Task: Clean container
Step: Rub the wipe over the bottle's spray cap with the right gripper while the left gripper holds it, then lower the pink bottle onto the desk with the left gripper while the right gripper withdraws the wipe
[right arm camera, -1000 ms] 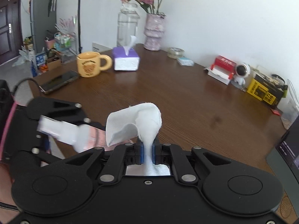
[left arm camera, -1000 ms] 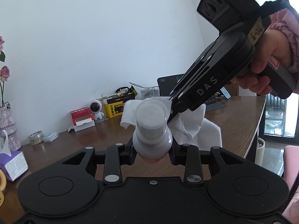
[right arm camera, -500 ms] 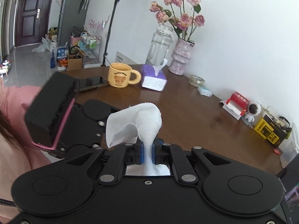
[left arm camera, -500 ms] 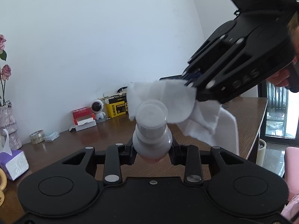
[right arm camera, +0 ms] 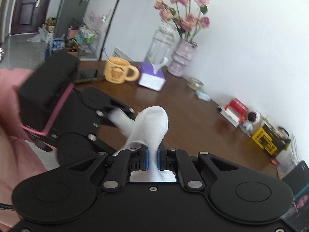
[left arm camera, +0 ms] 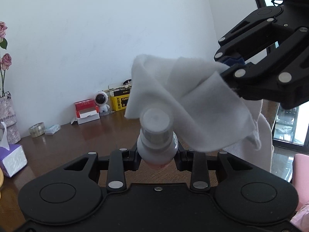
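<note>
My left gripper (left arm camera: 157, 155) is shut on a small white bottle (left arm camera: 156, 135) with a clear cap, held above the brown table and pointing away from the camera. My right gripper (right arm camera: 152, 155) is shut on a white cloth (right arm camera: 152, 124). In the left wrist view the right gripper (left arm camera: 229, 71) hangs at the upper right and the cloth (left arm camera: 185, 104) drapes against the bottle's cap and right side. In the right wrist view the bottle (right arm camera: 120, 118) pokes out from the left gripper, partly hidden behind the cloth.
On the brown table (right arm camera: 185, 116) stand a yellow mug (right arm camera: 117, 71), a purple tissue box (right arm camera: 152, 78), a phone (right arm camera: 87, 75), a vase of roses (right arm camera: 182, 60), a tape roll (right arm camera: 196, 83), a red box (right arm camera: 234, 110) and a yellow box (right arm camera: 267, 141). A laptop (right arm camera: 297, 189) sits at the right.
The right gripper has swung up and to the right of the bottle, and the cloth now spreads over the cap and right side. The left gripper still holds the bottle.
</note>
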`<state>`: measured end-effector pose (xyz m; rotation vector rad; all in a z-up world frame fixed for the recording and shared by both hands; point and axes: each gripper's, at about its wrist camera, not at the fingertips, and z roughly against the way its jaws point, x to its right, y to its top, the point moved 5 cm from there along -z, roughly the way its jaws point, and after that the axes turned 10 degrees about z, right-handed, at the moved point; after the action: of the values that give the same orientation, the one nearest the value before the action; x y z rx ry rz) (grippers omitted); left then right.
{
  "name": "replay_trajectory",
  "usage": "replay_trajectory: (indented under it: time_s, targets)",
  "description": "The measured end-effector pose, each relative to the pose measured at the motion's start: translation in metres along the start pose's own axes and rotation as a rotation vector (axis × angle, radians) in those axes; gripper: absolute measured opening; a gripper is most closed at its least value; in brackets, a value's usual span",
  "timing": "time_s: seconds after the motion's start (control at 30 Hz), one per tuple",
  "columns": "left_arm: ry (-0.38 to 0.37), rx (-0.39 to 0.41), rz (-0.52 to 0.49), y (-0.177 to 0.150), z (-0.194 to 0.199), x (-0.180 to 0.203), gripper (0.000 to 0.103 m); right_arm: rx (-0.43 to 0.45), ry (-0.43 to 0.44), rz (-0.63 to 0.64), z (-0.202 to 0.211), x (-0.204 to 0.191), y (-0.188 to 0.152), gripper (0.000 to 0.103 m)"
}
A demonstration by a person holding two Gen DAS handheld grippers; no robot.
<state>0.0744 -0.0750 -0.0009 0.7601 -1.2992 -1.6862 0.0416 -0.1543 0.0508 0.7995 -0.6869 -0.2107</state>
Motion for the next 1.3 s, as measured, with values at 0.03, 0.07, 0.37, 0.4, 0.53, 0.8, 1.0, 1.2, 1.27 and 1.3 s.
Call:
replay_trajectory:
  time_s: [0.03, 0.07, 0.37, 0.4, 0.53, 0.8, 1.0, 1.2, 1.27, 1.3]
  targets:
    - [-0.002, -0.004, 0.003, 0.0, 0.0, 0.0, 0.033, 0.016, 0.001, 0.007, 0.003, -0.002, 0.003, 0.008]
    - [-0.007, -0.008, 0.005, 0.0, 0.0, 0.001, 0.033, 0.027, -0.001, 0.01, 0.005, -0.003, 0.005, 0.008]
    - [-0.04, -0.049, 0.101, 0.012, 0.0, -0.008, 0.033, -0.098, -0.149, -0.065, -0.028, 0.036, -0.038, 0.008]
    - [-0.042, -0.055, 0.128, 0.016, -0.001, -0.013, 0.033, -0.109, -0.161, -0.073, -0.032, 0.037, -0.043, 0.008]
    - [-0.031, -0.055, 0.204, 0.037, -0.001, -0.021, 0.033, -0.091, -0.162, -0.059, -0.044, 0.022, -0.047, 0.008]
    - [0.001, -0.032, 0.247, 0.055, -0.011, -0.021, 0.033, -0.054, -0.163, -0.031, -0.067, -0.01, -0.054, 0.008]
    - [0.056, -0.117, 0.333, 0.044, -0.023, -0.045, 0.033, 0.107, -0.186, -0.004, -0.044, -0.027, -0.024, 0.008]
    - [0.024, -0.15, 0.413, 0.046, -0.019, -0.053, 0.033, 0.038, -0.255, -0.072, -0.051, -0.006, -0.044, 0.008]
    - [0.01, -0.155, 0.432, 0.048, -0.018, -0.053, 0.033, -0.003, -0.288, -0.106, -0.06, 0.003, -0.055, 0.008]
    - [0.006, -0.156, 0.439, 0.049, -0.019, -0.054, 0.033, -0.016, -0.299, -0.125, -0.064, 0.007, -0.058, 0.008]
